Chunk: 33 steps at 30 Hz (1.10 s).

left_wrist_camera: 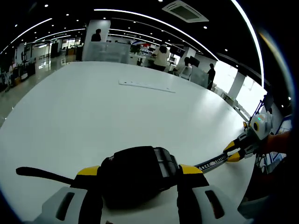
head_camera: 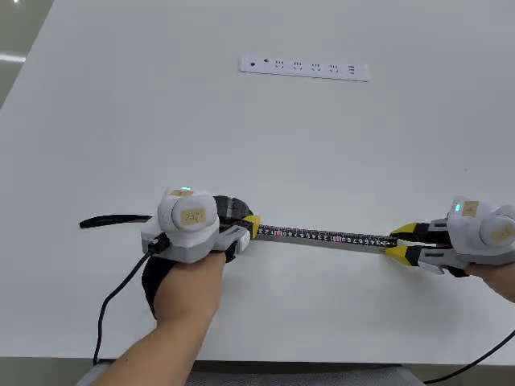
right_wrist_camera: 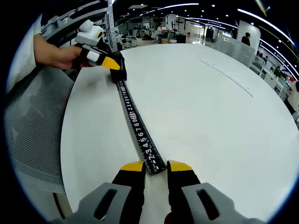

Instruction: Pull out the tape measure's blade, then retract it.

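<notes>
Our left gripper (left_wrist_camera: pixel 140 170) has its yellow-tipped jaws pressed against the two sides of the tape measure's black case (left_wrist_camera: pixel 138 179), which sits on the white table (head_camera: pixel 322 145) near our edge of it. Our right gripper (right_wrist_camera: pixel 156 166) is well off to the right. Its jaws are drawn in on the free end of the blade (right_wrist_camera: pixel 138 126), one tip against each edge, and to us that looks like a pinch rather than a loose straddle. Between the two grippers the blade runs straight and flat along the tabletop, numbers up, with a good stretch of it out of the case. Behind the case a dark wrist strap (head_camera: pixel 113 219) trails away to the left, and a black cable (head_camera: pixel 117 297) drops from the left gripper toward us. A white power strip (head_camera: pixel 304 67) lies at the far side of the table, well clear of the work. We judge that the pull-out is in hand and most likely close to done, with the retraction not yet begun. For that we would hold the case steady with the left. We would bring the right gripper back along the blade's own line toward the case, letting the blade feed in under control. If we simply let go of the tip, it might whip back.
</notes>
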Available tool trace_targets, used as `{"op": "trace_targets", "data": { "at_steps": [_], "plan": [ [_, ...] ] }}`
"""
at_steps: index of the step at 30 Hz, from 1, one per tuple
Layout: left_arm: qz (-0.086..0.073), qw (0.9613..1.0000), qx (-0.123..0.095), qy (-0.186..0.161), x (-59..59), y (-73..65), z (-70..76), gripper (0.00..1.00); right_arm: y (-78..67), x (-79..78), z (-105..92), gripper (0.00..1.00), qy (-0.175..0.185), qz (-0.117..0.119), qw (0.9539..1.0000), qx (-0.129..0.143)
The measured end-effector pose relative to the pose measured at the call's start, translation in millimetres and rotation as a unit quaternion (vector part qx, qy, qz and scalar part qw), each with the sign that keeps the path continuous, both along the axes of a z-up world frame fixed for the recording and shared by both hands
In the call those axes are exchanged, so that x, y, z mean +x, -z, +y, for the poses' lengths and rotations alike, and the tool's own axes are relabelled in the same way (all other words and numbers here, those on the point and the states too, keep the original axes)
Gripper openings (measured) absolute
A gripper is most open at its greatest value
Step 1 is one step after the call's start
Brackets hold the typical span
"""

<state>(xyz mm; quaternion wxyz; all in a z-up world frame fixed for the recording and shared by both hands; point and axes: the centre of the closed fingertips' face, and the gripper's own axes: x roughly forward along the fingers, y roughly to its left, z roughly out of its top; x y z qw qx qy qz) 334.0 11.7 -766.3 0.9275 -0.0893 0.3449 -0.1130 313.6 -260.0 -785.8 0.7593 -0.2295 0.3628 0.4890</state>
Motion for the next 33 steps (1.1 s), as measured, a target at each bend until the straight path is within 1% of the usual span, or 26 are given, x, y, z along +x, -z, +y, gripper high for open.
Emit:
{"op": "trace_targets", "data": {
  "at_steps": [3, 7, 12, 20, 21, 31, 33],
  "plan": [
    [-0.001, 1.0, 0.002, -0.002, 0.1, -0.1, 0.0, 0.62, 0.0, -1.0, 0.2, 0.14, -0.001, -0.005, 1.0, -0.001],
    [-0.001, 1.0, 0.002, -0.003, -0.2, -0.4, -0.3, 0.62, -0.3, -0.9, 0.2, 0.14, 0.003, -0.005, 1.0, -0.001],
    [-0.007, 0.9999, 0.006, -0.008, -1.4, -2.7, 0.2, 0.62, -0.3, -0.7, -0.4, 0.14, 0.002, -0.005, 1.0, -0.002],
    [-0.004, 0.9999, 0.006, -0.012, -1.4, -2.9, 1.1, 0.61, -0.5, -0.8, -0.2, 0.13, 0.005, -0.004, 1.0, -0.002],
    [0.0, 0.9999, 0.006, -0.011, -1.4, -2.7, 1.1, 0.61, -0.7, -1.1, 0.1, 0.13, 0.005, -0.004, 1.0, -0.002],
    [0.014, 0.9998, 0.015, -0.004, -2.0, -1.8, 1.2, 0.59, -1.0, -2.3, -0.3, 0.12, -0.003, -0.005, 0.9999, -0.009],
    [0.018, 0.9997, 0.016, -0.003, -1.4, -1.4, 1.5, 0.58, -1.0, -4.9, 2.9, 0.12, -0.009, -0.002, 0.9999, -0.005]
  ]
}}
